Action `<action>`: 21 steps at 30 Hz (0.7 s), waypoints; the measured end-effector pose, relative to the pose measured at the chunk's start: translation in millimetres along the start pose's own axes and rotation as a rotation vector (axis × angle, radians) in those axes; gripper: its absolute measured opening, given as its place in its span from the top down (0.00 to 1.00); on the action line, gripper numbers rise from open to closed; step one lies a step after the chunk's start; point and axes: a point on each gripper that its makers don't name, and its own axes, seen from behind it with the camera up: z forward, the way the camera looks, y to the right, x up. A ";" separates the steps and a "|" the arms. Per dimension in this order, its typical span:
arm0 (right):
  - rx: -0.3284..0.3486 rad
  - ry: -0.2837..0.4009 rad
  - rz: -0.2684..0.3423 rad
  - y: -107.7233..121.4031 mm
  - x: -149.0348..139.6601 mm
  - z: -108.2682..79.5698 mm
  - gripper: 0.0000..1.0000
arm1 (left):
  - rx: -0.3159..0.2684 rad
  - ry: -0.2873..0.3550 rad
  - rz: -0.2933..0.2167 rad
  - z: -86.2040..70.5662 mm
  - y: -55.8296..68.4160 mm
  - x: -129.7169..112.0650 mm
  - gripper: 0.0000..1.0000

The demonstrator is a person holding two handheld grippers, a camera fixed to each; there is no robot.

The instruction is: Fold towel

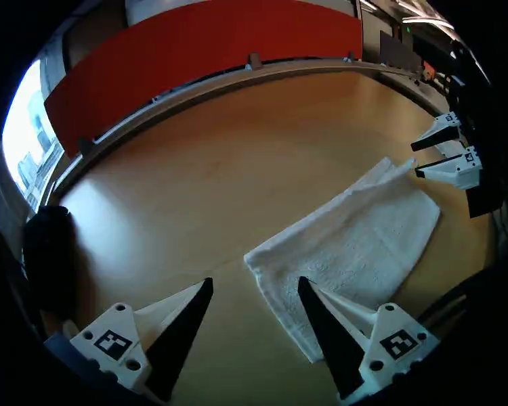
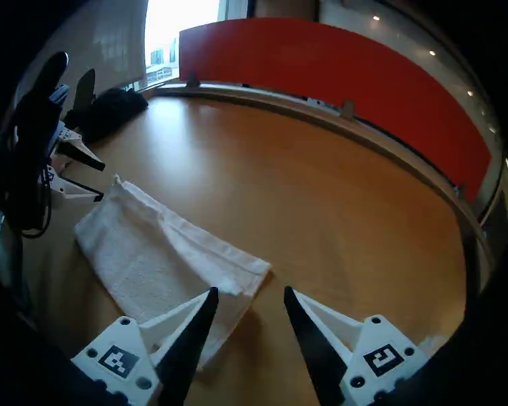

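Folded towel lies on table (jaws apart).

Towel lies flat on the table between the grippers: left gripper at one end, right gripper at the opposite end, each with one finger over a towel edge. Partition panel stands along the table's far edge behind the towel. Dark object sits on the table, left of the left gripper.
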 end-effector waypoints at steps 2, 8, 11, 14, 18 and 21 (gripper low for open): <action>-0.004 0.004 -0.002 0.7 0.8 -1.2 0.09 | -0.001 0.003 -0.008 -2.3 0.0 0.5 0.07; -0.009 0.015 0.002 -0.3 2.0 -8.0 0.05 | -0.010 0.013 -0.032 -9.7 2.8 1.1 0.07; -0.006 0.019 0.005 -1.9 1.5 -12.5 0.04 | -0.009 0.015 -0.041 -13.0 4.1 -0.1 0.07; -0.003 0.021 0.007 -4.4 -0.5 -17.3 0.05 | -0.008 0.016 -0.049 -16.5 5.6 -2.1 0.07; 0.002 0.021 0.009 -9.3 -5.8 -24.8 0.05 | -0.006 0.019 -0.064 -23.1 8.2 -6.4 0.07; 0.004 0.021 0.012 -13.2 -11.3 -30.8 0.05 | -0.004 0.022 -0.077 -28.9 10.7 -11.0 0.07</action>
